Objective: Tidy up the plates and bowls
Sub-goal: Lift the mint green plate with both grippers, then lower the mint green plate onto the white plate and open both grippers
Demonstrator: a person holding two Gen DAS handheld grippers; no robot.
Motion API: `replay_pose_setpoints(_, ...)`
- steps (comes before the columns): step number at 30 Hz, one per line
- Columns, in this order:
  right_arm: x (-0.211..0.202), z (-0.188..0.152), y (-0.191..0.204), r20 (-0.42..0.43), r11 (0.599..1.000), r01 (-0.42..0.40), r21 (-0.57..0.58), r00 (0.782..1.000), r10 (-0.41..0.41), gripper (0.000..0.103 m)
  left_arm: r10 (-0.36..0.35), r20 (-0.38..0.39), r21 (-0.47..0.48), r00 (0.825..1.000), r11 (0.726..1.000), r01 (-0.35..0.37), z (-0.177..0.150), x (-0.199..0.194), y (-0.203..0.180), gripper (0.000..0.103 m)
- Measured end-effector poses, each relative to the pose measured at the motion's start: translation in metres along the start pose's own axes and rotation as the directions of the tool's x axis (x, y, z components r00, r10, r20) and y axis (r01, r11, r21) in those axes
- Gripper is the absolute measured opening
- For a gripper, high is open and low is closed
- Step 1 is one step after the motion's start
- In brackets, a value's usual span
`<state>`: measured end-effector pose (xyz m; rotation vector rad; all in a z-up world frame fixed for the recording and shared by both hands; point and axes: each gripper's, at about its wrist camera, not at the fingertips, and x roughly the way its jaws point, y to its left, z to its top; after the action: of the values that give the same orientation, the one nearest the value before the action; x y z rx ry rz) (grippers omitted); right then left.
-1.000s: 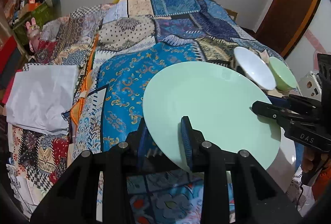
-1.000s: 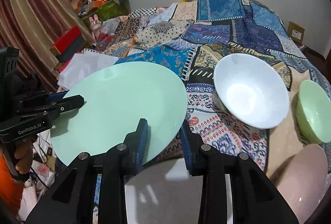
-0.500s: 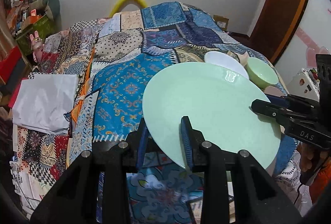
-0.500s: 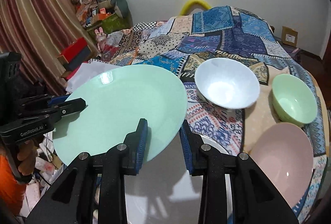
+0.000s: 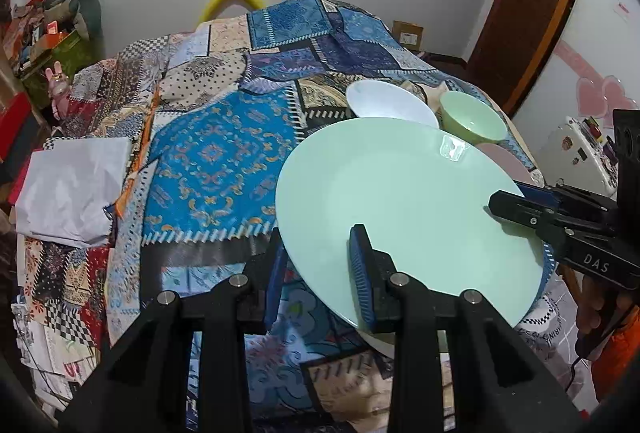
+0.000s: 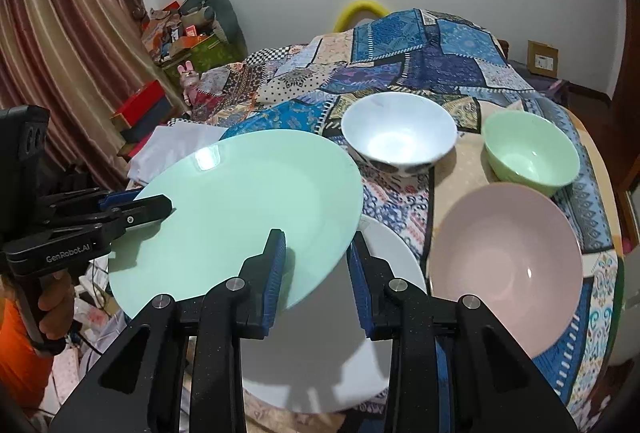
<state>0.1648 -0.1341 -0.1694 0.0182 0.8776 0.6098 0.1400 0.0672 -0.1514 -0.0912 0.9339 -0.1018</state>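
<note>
Shows a green plate carried in the air above a white plate lying on the patchwork cloth. Shows the left gripper and right gripper at opposite rims, jaws of each pinching the green plate, one finger over and one under.

For a clean stack: lower both ends together, hold the rim level, centre over the white plate, and release only on contact. Avoid a one-sided release, likely to tip or clatter the plate.

Pose: both grippers reach in low and nearly flat, rolled to take the rim edge-on, each facing the other across the plate.

Leaves the pink bowl just beside the white plate, with the white bowl and green bowl farther back, apart from one another and unstacked.
</note>
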Motion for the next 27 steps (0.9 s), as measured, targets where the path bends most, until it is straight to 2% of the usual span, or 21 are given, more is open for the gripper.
replay_pose_setpoints(17,0.010,-0.040,-0.028,-0.064,0.997,0.010,0.082,0.998,-0.005,0.029,-0.021,-0.079,0.006,0.997,1.000,0.022,-0.029,0.036,-0.024,0.031)
replay_pose_setpoints(27,0.018,-0.051,-0.034,-0.100,0.995,0.022,0.095,0.995,-0.012,0.029,-0.020,-0.117,0.014,0.993,1.000,0.022,-0.038,0.057,-0.029,0.031)
